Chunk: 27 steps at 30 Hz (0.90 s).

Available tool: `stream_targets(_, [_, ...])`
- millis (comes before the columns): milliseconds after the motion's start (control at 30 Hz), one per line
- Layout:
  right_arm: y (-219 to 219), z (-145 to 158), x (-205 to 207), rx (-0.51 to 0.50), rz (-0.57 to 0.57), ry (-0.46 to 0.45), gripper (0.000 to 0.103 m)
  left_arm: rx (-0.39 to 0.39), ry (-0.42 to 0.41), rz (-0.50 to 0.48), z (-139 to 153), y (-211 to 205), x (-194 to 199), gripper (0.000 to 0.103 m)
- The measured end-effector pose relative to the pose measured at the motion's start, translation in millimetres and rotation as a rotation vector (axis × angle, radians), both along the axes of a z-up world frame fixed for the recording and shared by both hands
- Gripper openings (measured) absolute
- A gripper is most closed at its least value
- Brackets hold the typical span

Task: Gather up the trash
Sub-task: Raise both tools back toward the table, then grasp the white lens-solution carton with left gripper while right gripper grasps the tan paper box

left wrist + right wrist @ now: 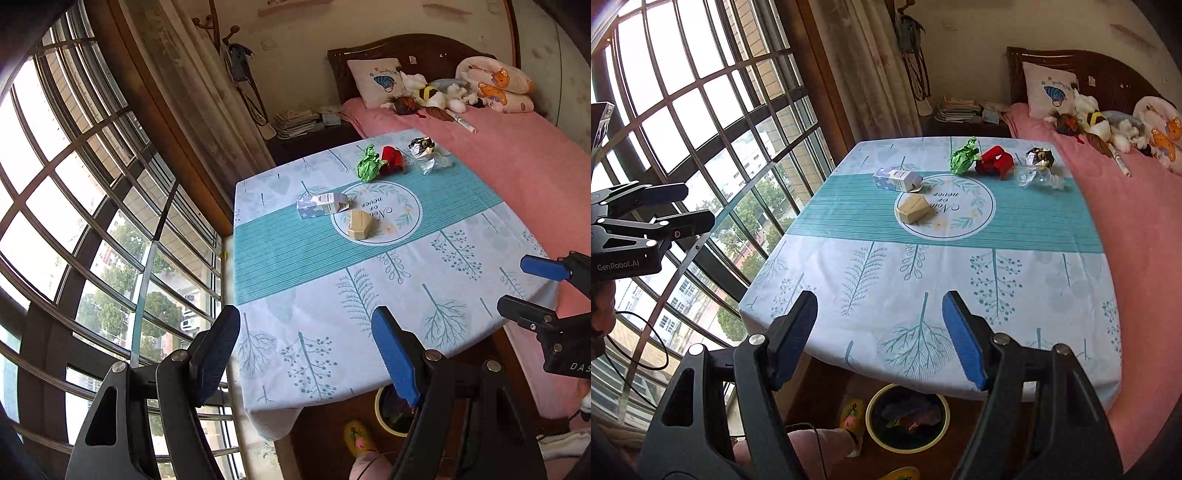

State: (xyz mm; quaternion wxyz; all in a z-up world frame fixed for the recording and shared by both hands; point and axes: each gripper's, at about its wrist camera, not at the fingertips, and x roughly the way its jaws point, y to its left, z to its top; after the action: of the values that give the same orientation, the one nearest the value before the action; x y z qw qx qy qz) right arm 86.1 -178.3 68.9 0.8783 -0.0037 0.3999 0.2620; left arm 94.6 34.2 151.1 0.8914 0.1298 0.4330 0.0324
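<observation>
Both the left gripper (306,354) and right gripper (879,339) are held open and empty above the worktop's (1015,314) near edge, the trash being grouped well ahead, with the beige carton (913,209) lying nearest.
</observation>
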Motion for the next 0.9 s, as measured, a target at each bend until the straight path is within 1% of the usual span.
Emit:
stream_targets(133, [26, -11, 42, -0.043, 0.020, -0.010, 0.068, 0.012, 0.034, -0.037, -10, 21, 44, 0.075])
stream_targets(267, [53, -30, 91, -0.097, 0.008, 0.000, 0.068, 0.040, 0.064, -0.118, -28, 37, 101, 0.075])
stream_targets(367, [70, -48, 131, -0.110, -0.026, 0.035, 0.068, 0.057, 0.105, -0.186, -46, 47, 155, 0.075])
stream_targets(567, [92, -89, 206, -0.109, -0.142, 0.132, 0.068, 0.081, 0.189, -0.316, -86, 59, 269, 0.075])
stream_targets(733, [100, -125, 243, -0.103, -0.237, 0.204, 0.068, 0.083, 0.279, -0.433, -132, 50, 355, 0.075])
stream_targets(800, [103, -139, 254, -0.110, -0.264, 0.228, 0.068, 0.103, 0.311, -0.482, -153, 39, 379, 0.075])
stream_targets(900, [108, -158, 268, -0.124, -0.286, 0.258, 0.068, 0.143, 0.334, -0.559, -180, 25, 402, 0.075])
